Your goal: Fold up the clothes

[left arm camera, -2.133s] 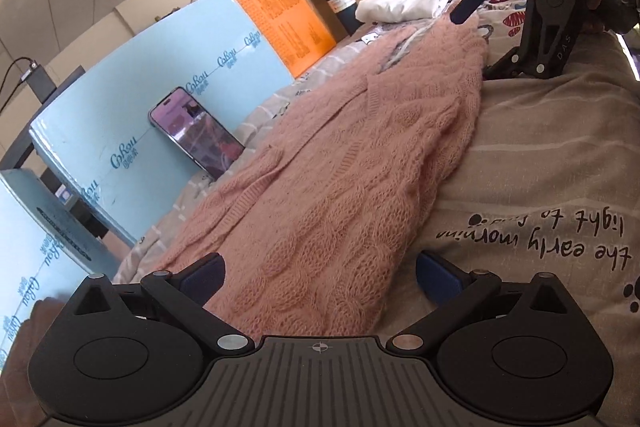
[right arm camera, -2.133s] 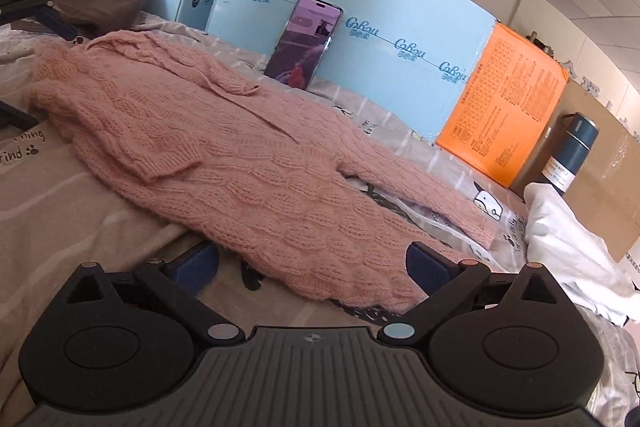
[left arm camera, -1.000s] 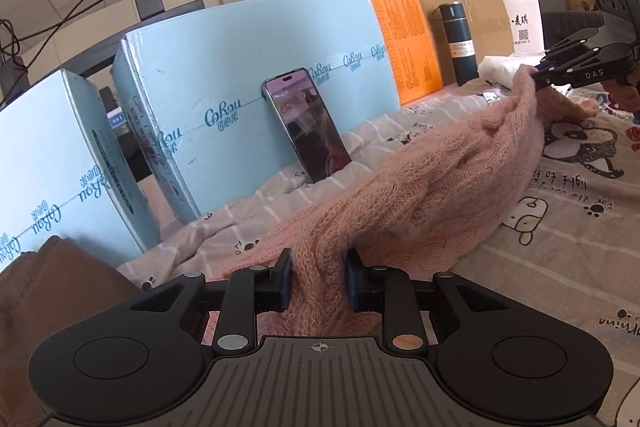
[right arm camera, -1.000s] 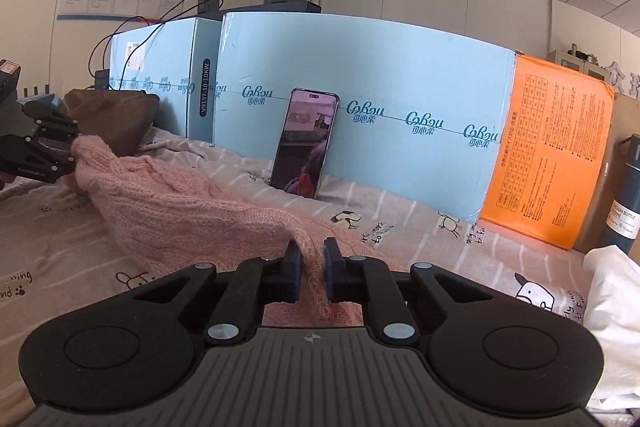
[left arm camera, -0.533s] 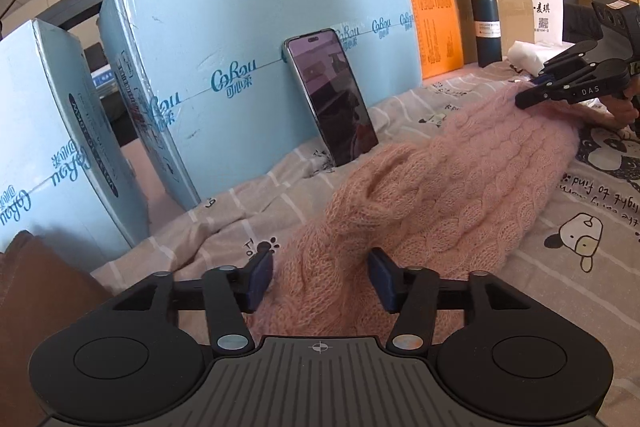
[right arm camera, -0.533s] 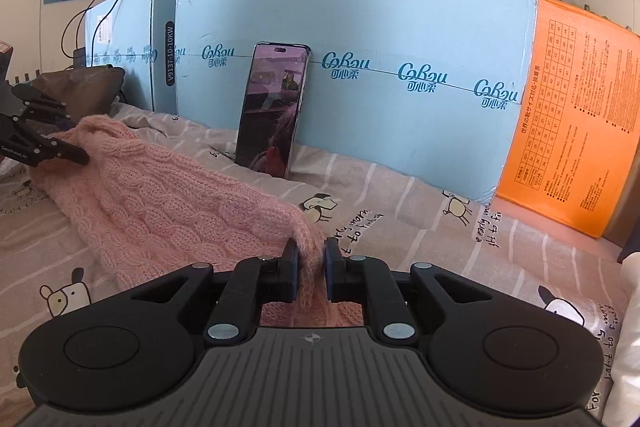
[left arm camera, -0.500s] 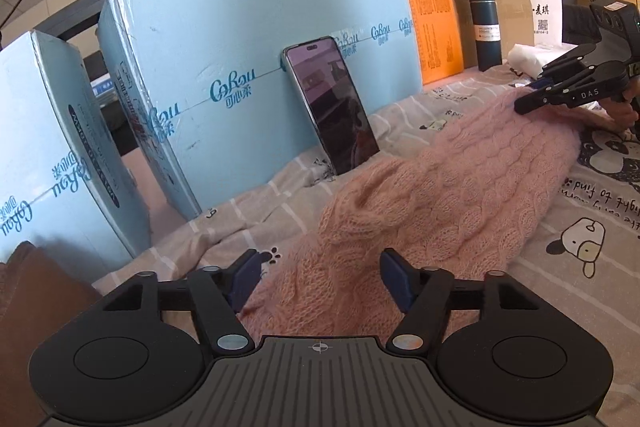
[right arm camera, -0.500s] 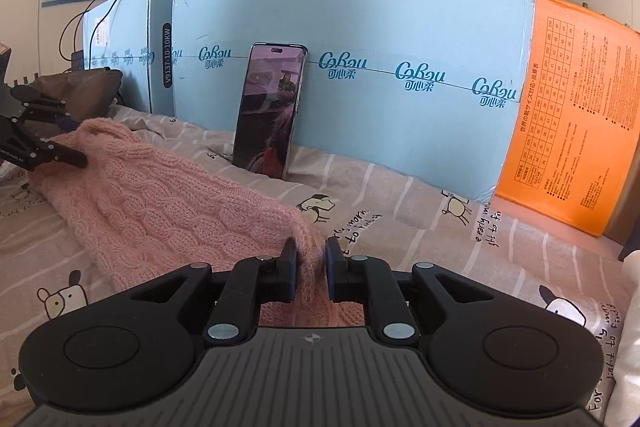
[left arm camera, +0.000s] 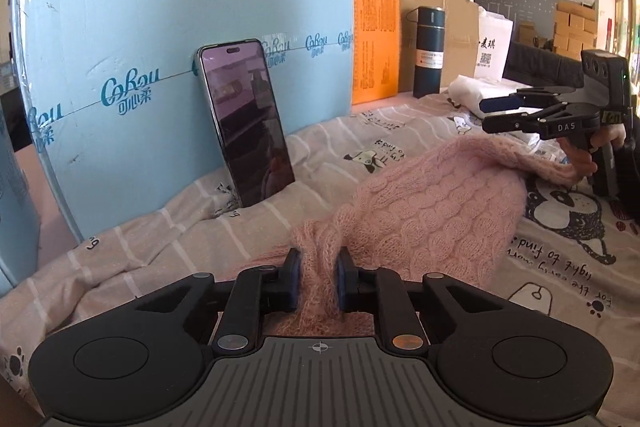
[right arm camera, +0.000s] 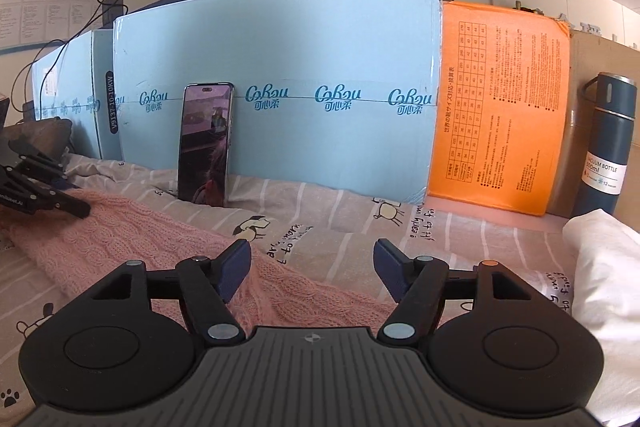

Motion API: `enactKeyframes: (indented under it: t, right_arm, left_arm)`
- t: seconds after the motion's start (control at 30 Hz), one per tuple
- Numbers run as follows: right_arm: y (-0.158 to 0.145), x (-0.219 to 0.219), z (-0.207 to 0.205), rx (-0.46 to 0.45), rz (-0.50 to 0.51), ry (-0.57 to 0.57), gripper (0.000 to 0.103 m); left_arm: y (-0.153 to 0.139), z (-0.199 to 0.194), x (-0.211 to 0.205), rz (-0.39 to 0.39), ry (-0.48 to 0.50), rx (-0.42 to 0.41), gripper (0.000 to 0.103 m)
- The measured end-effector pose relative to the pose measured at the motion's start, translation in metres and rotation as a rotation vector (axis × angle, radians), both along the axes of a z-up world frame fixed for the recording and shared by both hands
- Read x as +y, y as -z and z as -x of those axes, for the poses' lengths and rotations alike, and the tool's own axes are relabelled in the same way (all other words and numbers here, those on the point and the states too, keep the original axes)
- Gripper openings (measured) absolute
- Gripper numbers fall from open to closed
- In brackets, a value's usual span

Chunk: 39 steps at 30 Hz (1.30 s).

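One pink sweater [left arm camera: 432,211] lies stretched across the printed sheet [left arm camera: 560,267] between my two grippers. My left gripper [left arm camera: 318,281] is clamped on a bunched end of it, while my right gripper [right arm camera: 312,269] is spreading its jaws above the other end, pads off the knit. Behind stand two blue boxes [right arm camera: 280,67], one phone [right arm camera: 206,143], one orange box [right arm camera: 500,107] and one bottle [right arm camera: 610,143].
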State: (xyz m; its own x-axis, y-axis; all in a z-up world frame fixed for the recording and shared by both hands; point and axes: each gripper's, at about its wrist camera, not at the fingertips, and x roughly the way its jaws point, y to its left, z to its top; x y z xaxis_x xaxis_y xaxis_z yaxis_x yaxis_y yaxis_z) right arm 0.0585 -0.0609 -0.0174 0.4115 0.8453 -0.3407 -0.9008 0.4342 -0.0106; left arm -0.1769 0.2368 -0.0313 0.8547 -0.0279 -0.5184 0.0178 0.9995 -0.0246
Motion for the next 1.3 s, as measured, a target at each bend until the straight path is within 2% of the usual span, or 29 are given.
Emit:
enactKeyframes:
  t: [0.07,0.17,0.23,0.3,0.37,0.4,0.43,0.5,0.57,0.7,0.8,0.93,1.07,1.17,1.23,1.3]
  right_arm:
    - [-0.002,-0.003,0.000,-0.013,-0.014,0.025,0.068]
    - [-0.005,-0.007,0.001,-0.010,-0.042,0.076,0.073]
    - [-0.007,-0.013,0.001,0.016,-0.068,0.118,0.073]
    - [-0.010,-0.027,0.003,0.044,-0.106,0.169,0.073]
    - [-0.013,-0.048,0.009,0.055,-0.152,0.231,0.076]
    - [-0.013,-0.059,0.014,0.050,-0.167,0.260,0.076]
    - [-0.012,-0.071,0.021,0.039,-0.177,0.289,0.077]
    - [-0.008,-0.092,0.033,0.051,-0.174,0.274,0.077]
    - [-0.002,-0.109,0.045,0.074,-0.156,0.236,0.077]
    - [0.010,-0.113,0.064,0.079,-0.003,0.169,0.077]
    - [0.022,-0.107,0.066,0.076,0.114,0.179,0.075]
    - [0.034,-0.099,0.060,0.074,0.204,0.161,0.073]
    - [0.041,-0.089,0.053,0.006,0.287,0.184,0.061]
    - [0.040,-0.088,0.049,-0.054,0.292,0.218,0.060]
    - [0.039,-0.089,0.045,-0.052,0.275,0.212,0.059]
    - [0.033,-0.092,0.036,-0.027,0.221,0.190,0.039]
  left_arm:
    - [-0.002,-0.002,0.008,0.024,-0.052,-0.003,0.017]
    - [0.006,-0.013,0.009,-0.065,-0.150,0.043,0.031]
    - [0.013,-0.014,0.002,-0.125,-0.197,0.035,0.062]
    - [0.014,-0.007,-0.002,-0.140,-0.281,0.009,0.071]
    - [0.008,0.007,-0.005,-0.091,-0.364,-0.054,0.074]
    - [0.005,0.015,-0.008,-0.061,-0.396,-0.078,0.082]
    - [0.002,0.023,-0.012,-0.042,-0.411,-0.102,0.086]
    - [-0.005,0.041,-0.022,-0.013,-0.406,-0.160,0.090]
    - [-0.007,0.053,-0.030,0.020,-0.397,-0.193,0.092]
    - [0.004,0.061,-0.035,0.091,-0.385,-0.180,0.092]
    - [0.010,0.060,-0.034,0.137,-0.381,-0.166,0.092]
    - [0.016,0.061,-0.034,0.188,-0.343,-0.159,0.092]
    - [0.020,0.061,-0.031,0.208,-0.359,-0.152,0.092]
    - [0.023,0.061,-0.030,0.220,-0.358,-0.146,0.092]
    - [0.024,0.061,-0.028,0.234,-0.352,-0.142,0.092]
    - [0.026,0.061,-0.026,0.251,-0.349,-0.138,0.092]
